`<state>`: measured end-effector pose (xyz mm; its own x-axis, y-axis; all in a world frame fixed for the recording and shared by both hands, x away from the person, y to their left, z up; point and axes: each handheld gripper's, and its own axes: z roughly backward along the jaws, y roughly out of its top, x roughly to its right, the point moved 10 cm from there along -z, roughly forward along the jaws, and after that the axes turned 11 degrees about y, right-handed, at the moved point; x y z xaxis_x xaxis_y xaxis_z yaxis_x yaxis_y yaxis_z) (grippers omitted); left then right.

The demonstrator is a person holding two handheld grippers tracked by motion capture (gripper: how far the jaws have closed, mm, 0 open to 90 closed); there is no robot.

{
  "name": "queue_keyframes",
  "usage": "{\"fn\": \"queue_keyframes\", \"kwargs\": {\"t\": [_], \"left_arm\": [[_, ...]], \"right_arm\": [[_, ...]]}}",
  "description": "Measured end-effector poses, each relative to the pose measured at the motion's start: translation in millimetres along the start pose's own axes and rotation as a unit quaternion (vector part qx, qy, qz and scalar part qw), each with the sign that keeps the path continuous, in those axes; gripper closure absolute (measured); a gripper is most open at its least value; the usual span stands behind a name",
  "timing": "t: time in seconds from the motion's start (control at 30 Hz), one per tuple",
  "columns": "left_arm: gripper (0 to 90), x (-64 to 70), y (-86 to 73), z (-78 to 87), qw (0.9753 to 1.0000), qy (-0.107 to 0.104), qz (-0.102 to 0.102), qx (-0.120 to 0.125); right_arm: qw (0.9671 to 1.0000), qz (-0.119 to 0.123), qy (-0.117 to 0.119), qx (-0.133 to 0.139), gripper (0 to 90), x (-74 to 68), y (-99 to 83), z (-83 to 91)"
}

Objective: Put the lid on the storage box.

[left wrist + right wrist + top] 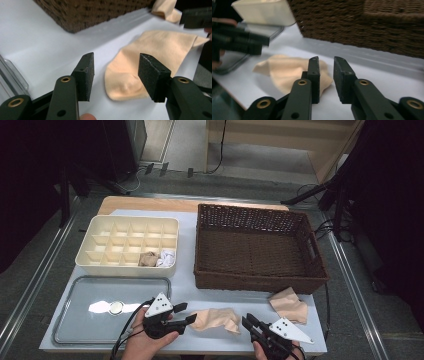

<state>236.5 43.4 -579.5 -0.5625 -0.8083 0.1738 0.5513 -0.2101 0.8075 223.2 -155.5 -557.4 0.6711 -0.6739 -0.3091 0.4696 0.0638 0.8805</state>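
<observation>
**Two socks on the table, both grippers empty**

From the left I see a clear tray [65,330] holding a small disc [116,307], then a cream divided box [100,262] with two rolled sock bundles. My left gripper [186,314] gapes wide at the near sock [216,319]. My right gripper [248,322] stands slightly parted, empty. A second sock [290,305] lies before the empty wicker basket [260,282]. Pale table [185,270]; grey floor beyond.

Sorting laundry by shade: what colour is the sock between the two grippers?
Plain pale peach, no pattern: the sock shows best in the left gripper view.
</observation>
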Motion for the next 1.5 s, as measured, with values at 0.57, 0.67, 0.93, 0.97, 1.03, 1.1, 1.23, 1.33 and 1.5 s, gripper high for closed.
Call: {"fn": "queue_keyframes", "kwargs": {"t": [0.57,0.67,0.93,0.97,1.03,1.1,1.23,1.33,1.5], "left_arm": [[81.2,13.5,-20.7,-7.3,0.9972,0.037,-0.058,-0.028],[89.2,14.4,-19.1,-6.1,0.9971,0.037,-0.061,-0.026],[89.8,-4.6,-7.3,3.9,0.9966,0.062,-0.055,-0.002],[89.7,-7.6,-5.9,5.2,0.9964,0.066,-0.054,0.002],[89.6,-12.4,-3.9,7.2,0.9965,0.068,-0.049,0.006],[89.4,-16.2,-3.3,7.7,0.9964,0.071,-0.047,0.008],[88.9,-20.7,-6.5,7.3,0.9956,0.078,-0.052,0.001],[88.3,-21.6,-8.5,7.4,0.9957,0.077,-0.052,0.000],[89.3,-22.0,-8.1,6.7,0.9967,0.070,-0.041,-0.001]], "right_arm": [[0.9962,-0.012,-0.040,-0.076,88.4,-10.5,-33.9,-36.9],[0.9954,-0.002,-0.038,-0.088,90.0,-9.8,-30.5,-34.2],[0.9970,-0.012,-0.057,-0.051,87.0,10.1,-15.5,-15.7],[0.9974,-0.025,-0.050,-0.047,82.7,8.6,-16.7,-17.9],[0.9977,-0.036,-0.039,-0.041,69.9,5.0,-17.8,-25.5],[0.9981,-0.034,-0.039,-0.033,66.1,0.9,-17.1,-32.7],[0.9979,-0.044,-0.027,-0.039,61.3,-12.7,-20.7,-45.7],[0.9968,-0.033,-0.039,-0.063,61.5,-21.2,-30.0,-51.0],[0.9950,0.015,-0.056,-0.081,87.3,-23.1,-31.8,-49.5]]}}
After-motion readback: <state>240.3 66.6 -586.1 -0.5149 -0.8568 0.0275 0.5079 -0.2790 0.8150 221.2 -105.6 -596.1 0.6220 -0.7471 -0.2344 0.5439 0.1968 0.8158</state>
